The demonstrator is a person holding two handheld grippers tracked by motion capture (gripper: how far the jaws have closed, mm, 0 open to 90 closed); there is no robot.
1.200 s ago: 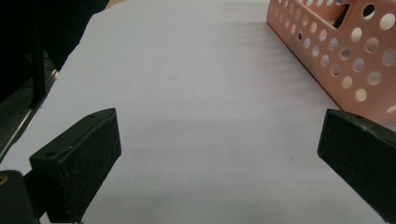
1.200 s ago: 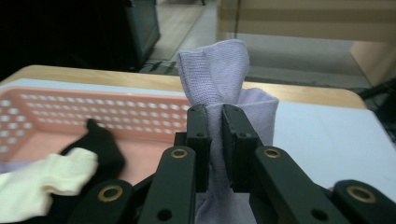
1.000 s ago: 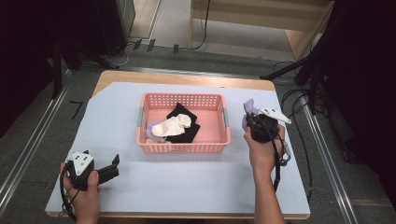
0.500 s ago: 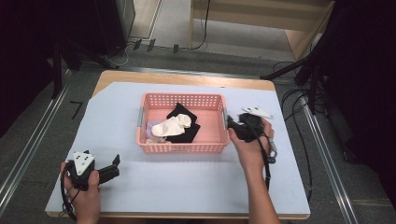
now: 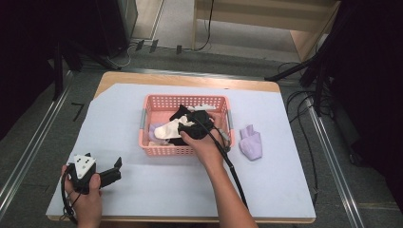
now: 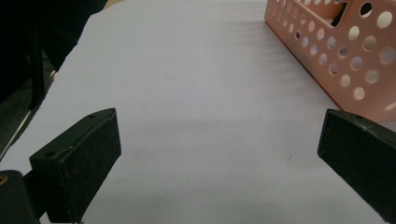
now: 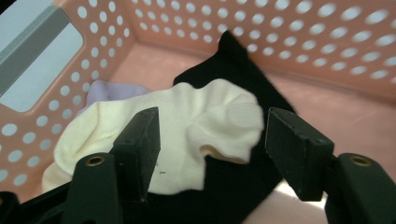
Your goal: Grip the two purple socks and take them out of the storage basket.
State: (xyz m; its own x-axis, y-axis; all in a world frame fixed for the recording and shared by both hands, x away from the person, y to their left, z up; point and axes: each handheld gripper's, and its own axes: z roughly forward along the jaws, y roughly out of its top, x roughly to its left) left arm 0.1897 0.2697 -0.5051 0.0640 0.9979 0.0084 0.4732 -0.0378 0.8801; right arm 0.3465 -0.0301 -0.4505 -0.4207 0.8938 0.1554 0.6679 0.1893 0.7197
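A pink perforated basket (image 5: 185,99) stands mid-table with a cream sock (image 5: 166,129), a black cloth (image 5: 180,113) and a lavender piece inside. My right gripper (image 5: 187,126) reaches into it; its jaws have just been opening. In the right gripper view the right gripper (image 7: 212,140) is open, its pads either side of the cream sock (image 7: 187,116) and not pressing on it. The sock lies on the black cloth (image 7: 233,65) beside the lavender piece (image 7: 109,91). My left gripper (image 5: 114,171) rests open at the front left, empty (image 6: 219,154), with the basket (image 6: 336,60) ahead.
A lavender sock (image 5: 250,141) lies on the white sheet just right of the basket. The right gripper's cable (image 5: 233,171) trails along the forearm. Metal rails run along both sides of the table, and black stands and cables sit beyond its far edge.
The right gripper swung left from beside the basket into it and opened. The lavender sock it held now lies on the sheet to the right. The left gripper stayed put.
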